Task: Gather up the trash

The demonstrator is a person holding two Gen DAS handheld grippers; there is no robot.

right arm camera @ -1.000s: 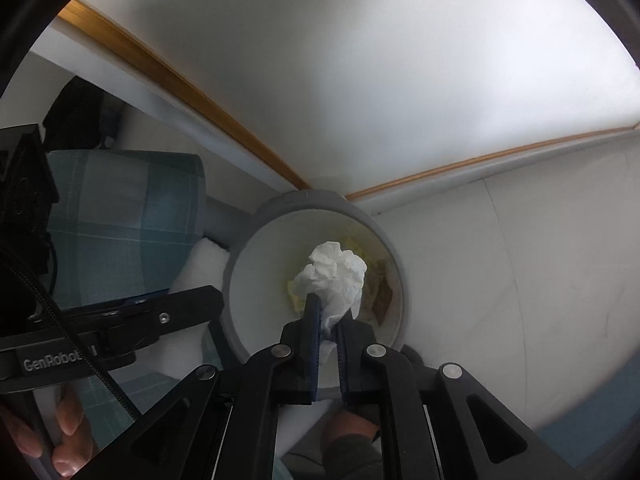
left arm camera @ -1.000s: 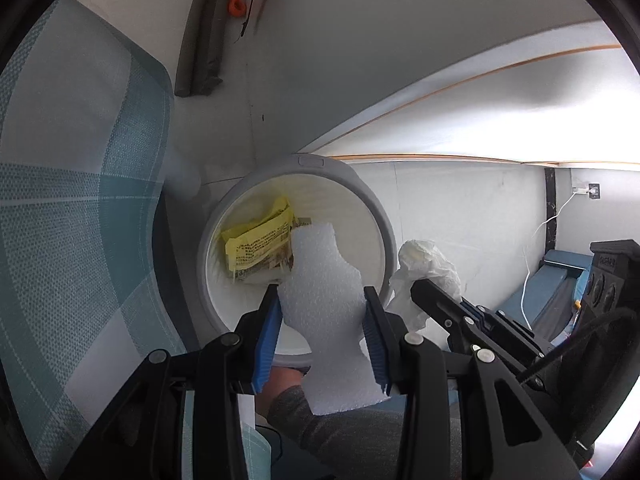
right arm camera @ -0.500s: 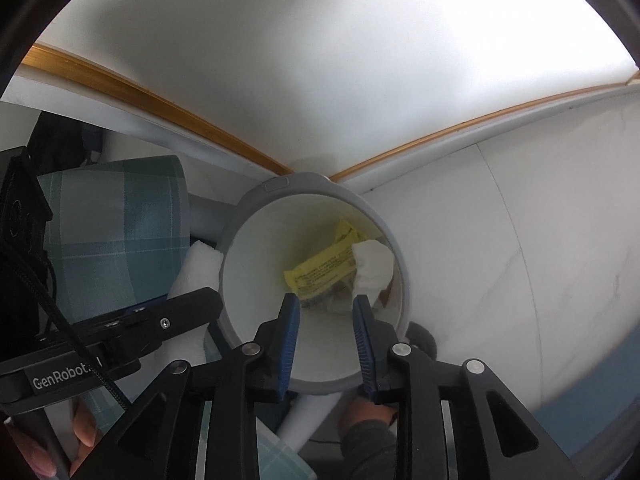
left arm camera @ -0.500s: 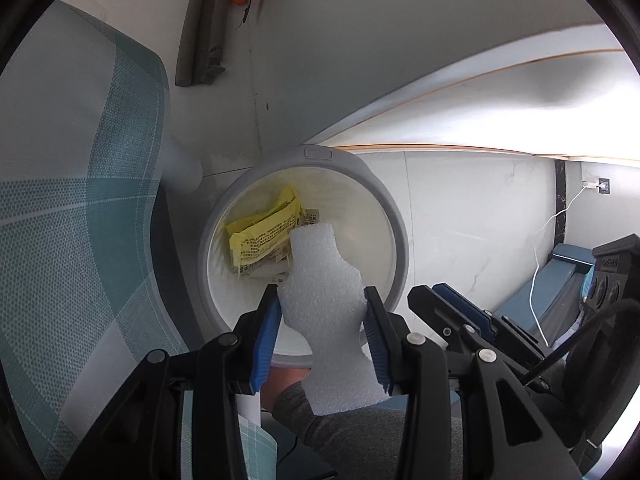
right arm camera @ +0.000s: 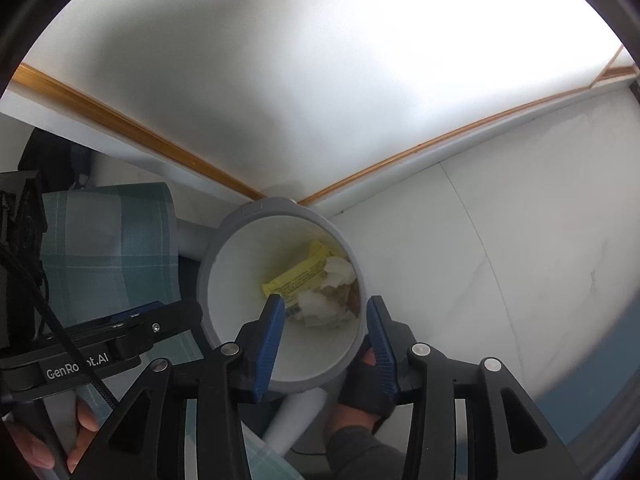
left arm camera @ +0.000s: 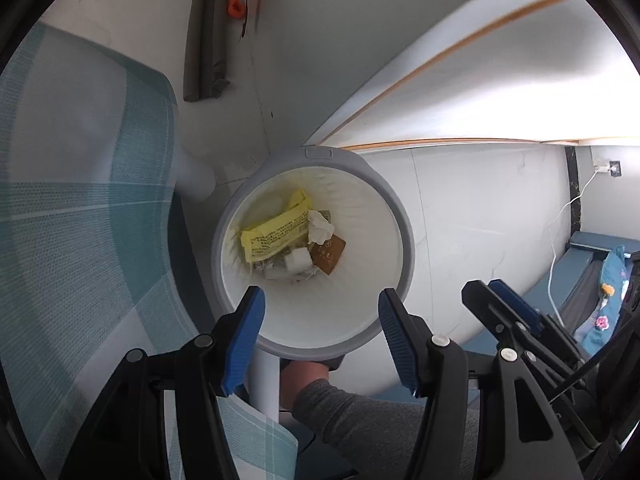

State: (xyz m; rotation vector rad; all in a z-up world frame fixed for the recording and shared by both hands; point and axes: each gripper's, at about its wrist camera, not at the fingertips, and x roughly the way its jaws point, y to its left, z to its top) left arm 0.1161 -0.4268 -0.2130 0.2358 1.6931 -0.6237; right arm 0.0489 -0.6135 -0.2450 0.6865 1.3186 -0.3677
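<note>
- Left hand-held gripper [left arm camera: 320, 332]: you held it above the trash bin [left arm camera: 394, 236], blue pads spread wide, nothing between them. Half a second before, it clamped a white foam piece; that piece had left the jaws.
- Right hand-held gripper [right arm camera: 326, 336]: likewise parted and empty over the bin; a second before, it pinched a crumpled tissue, which it had already let go by the half-second mark.
- Meaning for the task: both items appeared to be deposited, so this drop looked complete, and your hands were free for more trash.
- Trash bin: round, grey rim, white liner, held from below by a gloved hand [right arm camera: 366, 390], standing beside a teal checked chair [left arm camera: 80, 240].
- Contents, lying at the bottom:
  - yellow printed wrapper [left arm camera: 276, 232], flat and creased;
  - crumpled tissue [left arm camera: 319, 225], touching the wrapper's right end;
  - brown card [left arm camera: 329, 255], tilted, just below the tissue;
  - small white block [left arm camera: 297, 261], probably the foam piece, seen end-on; this I cannot confirm.
</note>
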